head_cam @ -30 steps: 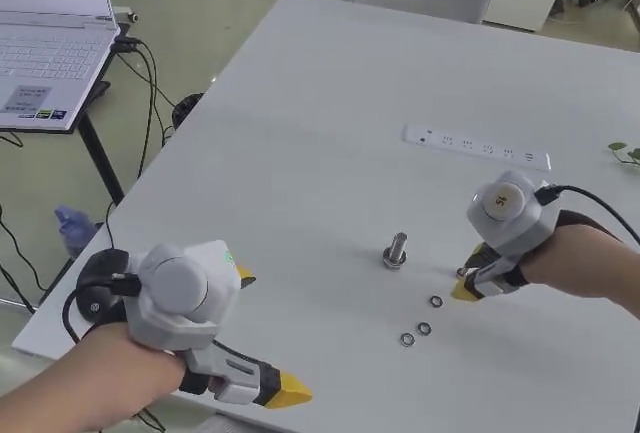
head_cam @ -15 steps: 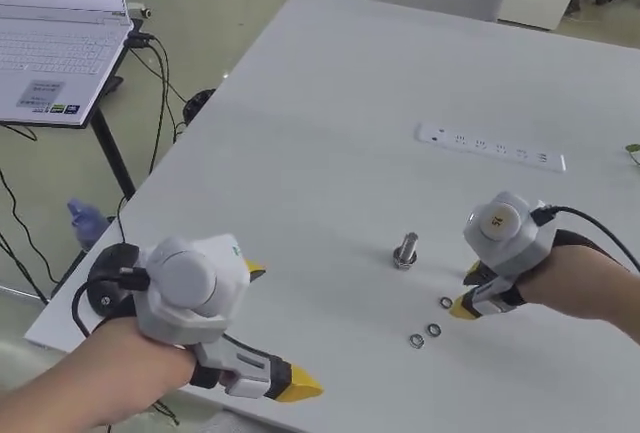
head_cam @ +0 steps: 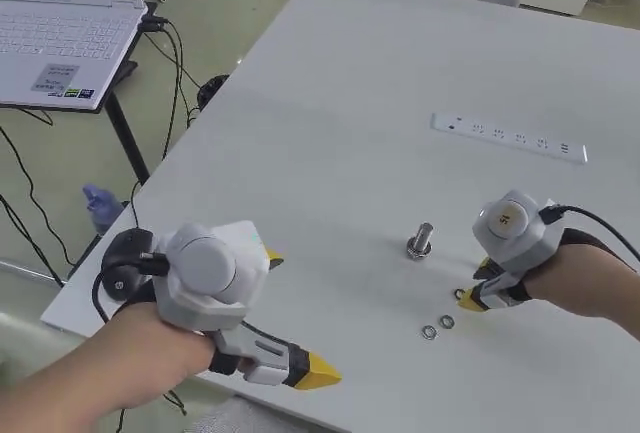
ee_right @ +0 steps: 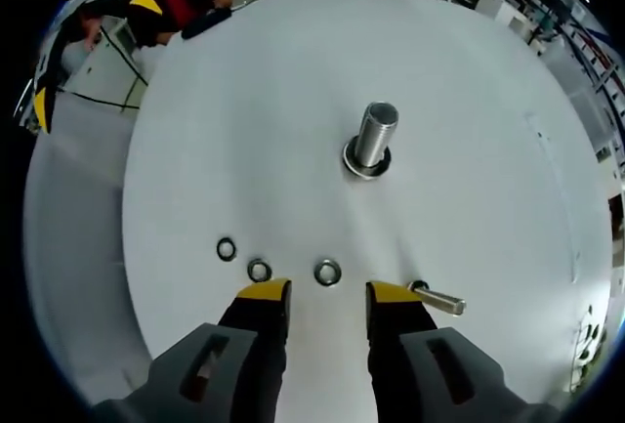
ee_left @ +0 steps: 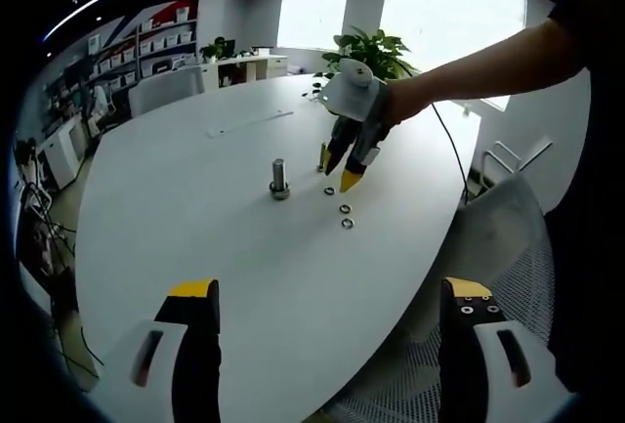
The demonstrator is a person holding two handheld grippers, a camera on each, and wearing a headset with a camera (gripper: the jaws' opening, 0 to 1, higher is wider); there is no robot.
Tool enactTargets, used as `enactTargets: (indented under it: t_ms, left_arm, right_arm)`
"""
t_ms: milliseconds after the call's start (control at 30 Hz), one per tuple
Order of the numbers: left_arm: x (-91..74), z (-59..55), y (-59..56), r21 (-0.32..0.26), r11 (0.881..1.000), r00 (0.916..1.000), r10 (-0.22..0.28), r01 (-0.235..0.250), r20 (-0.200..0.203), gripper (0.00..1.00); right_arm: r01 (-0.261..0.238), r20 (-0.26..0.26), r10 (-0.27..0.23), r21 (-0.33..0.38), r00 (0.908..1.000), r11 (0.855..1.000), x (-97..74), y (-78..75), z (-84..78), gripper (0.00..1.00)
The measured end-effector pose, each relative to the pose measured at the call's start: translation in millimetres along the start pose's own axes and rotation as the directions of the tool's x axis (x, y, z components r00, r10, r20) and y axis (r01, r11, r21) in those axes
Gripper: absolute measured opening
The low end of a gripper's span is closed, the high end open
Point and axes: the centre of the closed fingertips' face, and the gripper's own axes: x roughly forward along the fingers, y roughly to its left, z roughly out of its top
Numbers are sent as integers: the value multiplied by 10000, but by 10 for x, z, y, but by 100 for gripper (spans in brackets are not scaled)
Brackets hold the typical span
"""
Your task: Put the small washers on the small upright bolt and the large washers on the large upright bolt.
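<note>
Three washers point(ee_right: 259, 270) lay loose on the table point(head_cam: 330, 103), in a short row on the near side of the large bolt point(ee_right: 371, 140), between it and the right gripper point(ee_right: 327, 296). The small bolt point(ee_right: 435, 298) stood on that same side of the large bolt, past the end of the row and just beside one jaw of the right gripper. That gripper's jaws were a little apart with nothing between them, tips just short of the nearest washer point(ee_right: 327, 272), which sat in line with the gap. Judged step: pick up that washer. It was thin and flat on a smooth top, so the tips would need to go right down to the surface, one each side of the rim, and close slowly; a fast pinch would likely flick it away. Washer sizes could not be told apart, so check before choosing a bolt. Risk noted: the small bolt, so close to the jaw, could be knocked during closing or lifting; lift straight up first. The left gripper point(ee_left: 329, 291) had its jaws spread wide, holding nothing, well away from the large bolt at the table's near edge. Bare top ran from the large bolt out to the power strip point(head_cam: 510, 138) on its far side, giving free room for carrying; toward the near edge there was less margin, and a skidding washer could go over.
</note>
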Motion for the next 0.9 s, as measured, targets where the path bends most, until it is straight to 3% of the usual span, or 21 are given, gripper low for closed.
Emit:
enactTargets:
  t_ms: [500,900]
  left_arm:
    - [-21,-87,-3,-117,9999,9999,14,-16,-168,91]
    - [-16,-76,-7,-67,10000,9997,-52,50,-226,88]
  right_arm:
    - [48,11,-48,-243,10000,9997,88,0,42,30]
    - [-21,30,22,-272,10000,9996,109,-2,33,29]
